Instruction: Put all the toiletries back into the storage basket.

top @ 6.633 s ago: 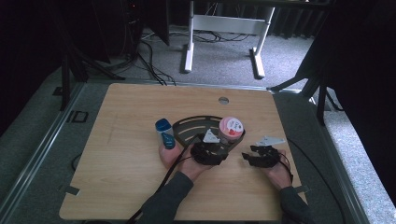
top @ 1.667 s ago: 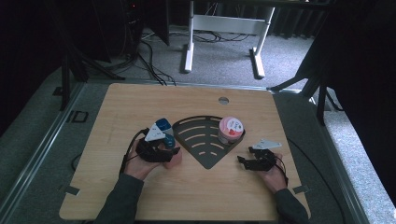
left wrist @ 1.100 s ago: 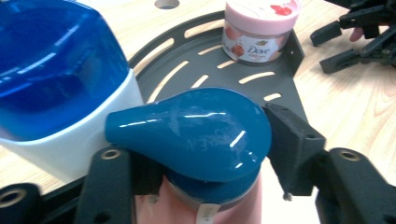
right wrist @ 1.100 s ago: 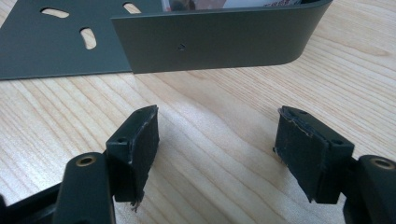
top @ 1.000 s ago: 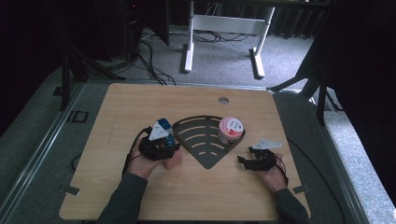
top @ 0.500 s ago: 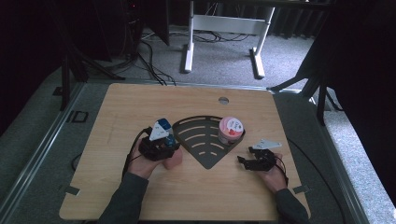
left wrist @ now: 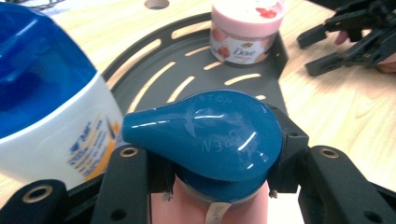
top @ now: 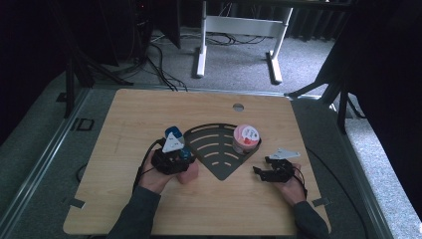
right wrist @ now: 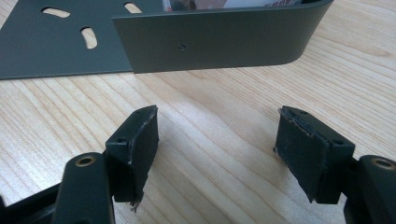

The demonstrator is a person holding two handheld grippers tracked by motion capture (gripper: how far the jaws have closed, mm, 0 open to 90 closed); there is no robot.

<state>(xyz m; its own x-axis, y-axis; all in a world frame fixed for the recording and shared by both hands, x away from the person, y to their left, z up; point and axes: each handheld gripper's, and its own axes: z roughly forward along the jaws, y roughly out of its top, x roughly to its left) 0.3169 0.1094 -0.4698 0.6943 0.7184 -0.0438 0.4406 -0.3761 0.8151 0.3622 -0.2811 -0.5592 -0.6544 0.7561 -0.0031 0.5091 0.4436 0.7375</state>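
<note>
My left gripper (top: pixel 174 160) is left of the dark fan-shaped rack (top: pixel 219 149). It is shut on a pink bottle (top: pixel 189 172) at its teal flip cap (left wrist: pixel 210 130). Its jaws have just been closing, and the pads (left wrist: pixel 285 154) now press on both sides of the cap's base. A blue-and-white bottle (top: pixel 173 135) (left wrist: pixel 42 107) stands just beyond the cap, close to it. A pink Dove jar (top: pixel 245 138) (left wrist: pixel 245 30) sits in the rack's right corner. My right gripper (top: pixel 268 172) (right wrist: pixel 219 144) rests open on the wood, right of the rack, with nothing between its jaws.
The rack's upright wall (right wrist: pixel 219 42) stands just ahead of the right jaws. The wooden table (top: pixel 124 119) has a round hole (top: pixel 238 106) near its far edge. Grey carpet, cables and a white desk frame (top: pixel 201 47) lie beyond it.
Over the older frames my left gripper moved from the rack's middle to its left side, beside the blue-and-white bottle. In the last second neither hand has visibly moved.
</note>
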